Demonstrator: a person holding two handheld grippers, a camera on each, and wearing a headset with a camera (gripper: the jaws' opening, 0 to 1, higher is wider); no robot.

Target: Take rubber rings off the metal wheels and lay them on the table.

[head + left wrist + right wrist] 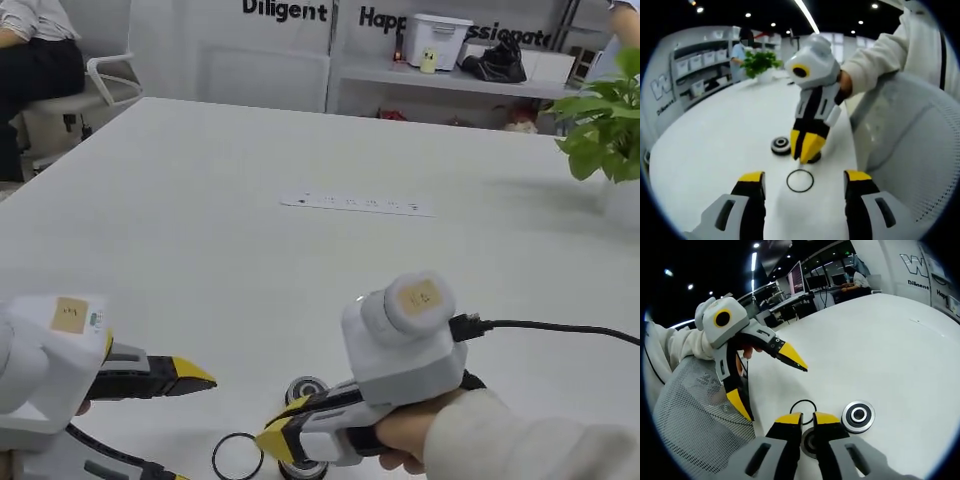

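Near the worktop's [300,160] front edge, a loose black rubber ring [800,180] lies flat just ahead of the left gripper's [805,175] wide-open, empty jaws. Just beside it the right gripper [807,416], jaws almost closed, points down onto one metal wheel [808,441]; any grip is unclear. A second wheel [858,416] sits close by

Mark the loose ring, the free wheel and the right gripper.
loose ring [787,181]: left gripper view, left side of its band.
wheel [858,415]: right gripper view, its hub.
right gripper [807,155]: left gripper view, between its yellow tips.
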